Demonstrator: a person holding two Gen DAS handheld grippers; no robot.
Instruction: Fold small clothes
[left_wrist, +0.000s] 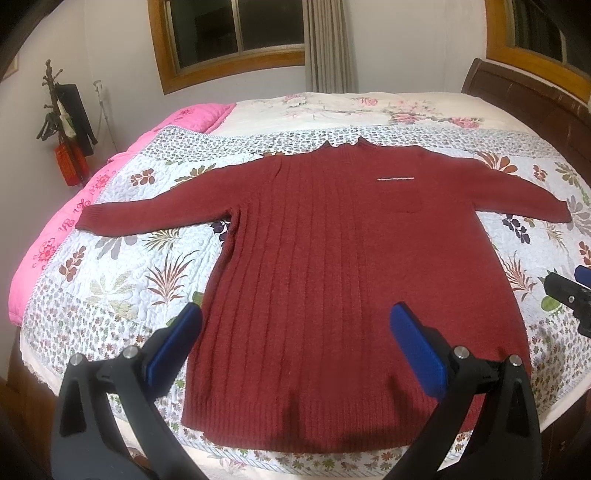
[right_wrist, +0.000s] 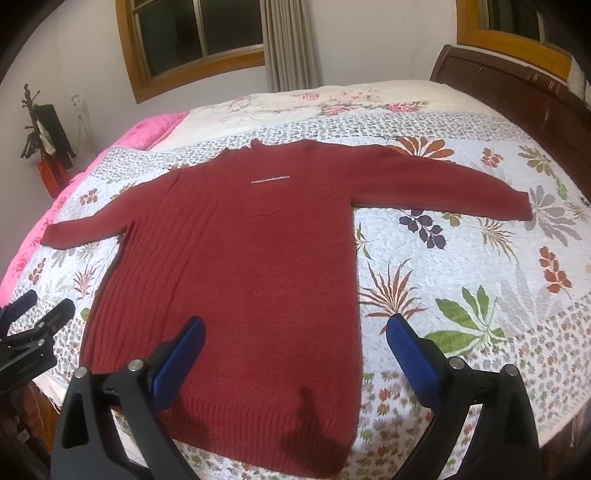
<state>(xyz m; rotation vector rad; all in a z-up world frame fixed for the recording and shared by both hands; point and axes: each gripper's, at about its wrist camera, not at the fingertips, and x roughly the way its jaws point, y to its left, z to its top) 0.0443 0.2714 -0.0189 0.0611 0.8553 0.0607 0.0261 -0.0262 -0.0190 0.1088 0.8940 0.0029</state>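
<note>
Hovering at six o'clock, left gripper (left_wrist: 295, 328) and right gripper (right_wrist: 295, 336) fingers spread, empty; maroon sweater (left_wrist: 332, 280) flat on bed quilt (left_wrist: 122, 266), unfolded — all folds ahead.

No text, label, brand or number can be read in either view. The thin pale strip (left_wrist: 396, 179) on the chest of the dark red sweater (left_wrist: 332, 277), ahead of the grippers, may carry lettering, but it is too small and blurred.
</note>
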